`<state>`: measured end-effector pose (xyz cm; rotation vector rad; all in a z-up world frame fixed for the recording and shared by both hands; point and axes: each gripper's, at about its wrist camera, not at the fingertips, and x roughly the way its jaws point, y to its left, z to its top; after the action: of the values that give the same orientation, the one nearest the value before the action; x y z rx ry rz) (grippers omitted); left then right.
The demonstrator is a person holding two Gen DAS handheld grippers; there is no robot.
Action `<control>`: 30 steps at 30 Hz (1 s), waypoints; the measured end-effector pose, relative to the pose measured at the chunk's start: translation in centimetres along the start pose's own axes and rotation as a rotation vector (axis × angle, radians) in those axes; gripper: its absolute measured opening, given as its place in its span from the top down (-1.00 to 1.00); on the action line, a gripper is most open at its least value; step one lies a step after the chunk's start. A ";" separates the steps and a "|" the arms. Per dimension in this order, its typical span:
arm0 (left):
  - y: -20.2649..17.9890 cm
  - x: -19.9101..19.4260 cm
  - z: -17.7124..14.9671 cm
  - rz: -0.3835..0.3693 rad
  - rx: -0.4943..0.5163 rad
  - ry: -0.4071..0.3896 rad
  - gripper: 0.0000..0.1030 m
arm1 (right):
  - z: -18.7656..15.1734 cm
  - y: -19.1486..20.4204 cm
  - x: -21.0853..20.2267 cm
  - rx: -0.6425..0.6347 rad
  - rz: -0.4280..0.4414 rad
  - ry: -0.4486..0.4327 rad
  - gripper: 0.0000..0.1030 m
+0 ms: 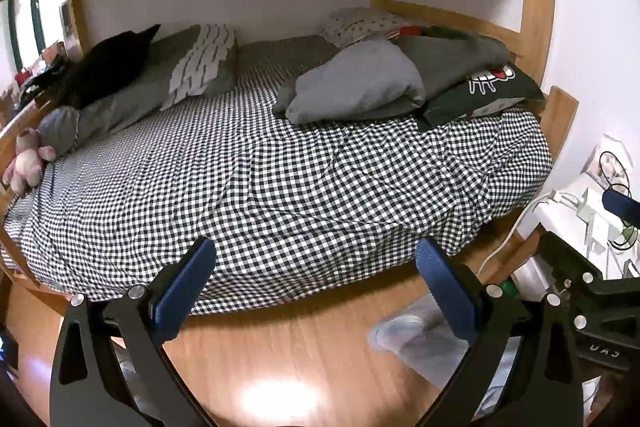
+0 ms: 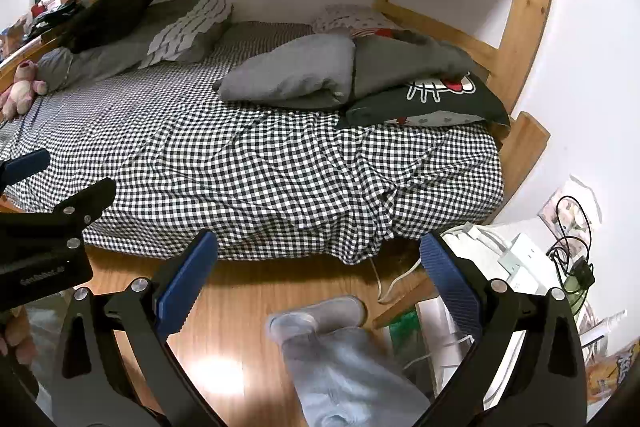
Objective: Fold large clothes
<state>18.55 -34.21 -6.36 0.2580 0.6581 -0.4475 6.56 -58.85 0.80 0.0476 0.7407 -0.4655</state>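
left wrist view showed the left gripper (image 1: 314, 291) open and empty above the floor (image 1: 280, 347); right gripper (image 2: 318, 287) was also open, clothes (image 2: 288, 73) lay on the bed (image 2: 240, 167).

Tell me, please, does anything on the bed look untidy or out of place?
Yes. The checkered sheet is creased, and its corner hangs loose over the bed edge. The grey clothes lie bunched up near the far end, not folded flat.
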 end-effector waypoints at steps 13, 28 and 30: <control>0.1 -0.4 0.2 0.068 0.049 -0.021 -0.91 | -0.5 -0.3 0.3 0.002 -0.003 0.008 -0.94; -0.5 -0.3 0.4 0.078 0.087 -0.015 -0.91 | -0.6 0.1 0.1 -0.010 0.009 0.005 -0.94; -0.4 -0.3 0.5 0.075 0.086 -0.014 -0.91 | -0.7 0.2 0.1 -0.016 0.003 0.000 -0.94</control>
<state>18.37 -34.65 -5.84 0.3598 0.6137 -0.4060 6.27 -58.55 0.21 0.0340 0.7444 -0.4566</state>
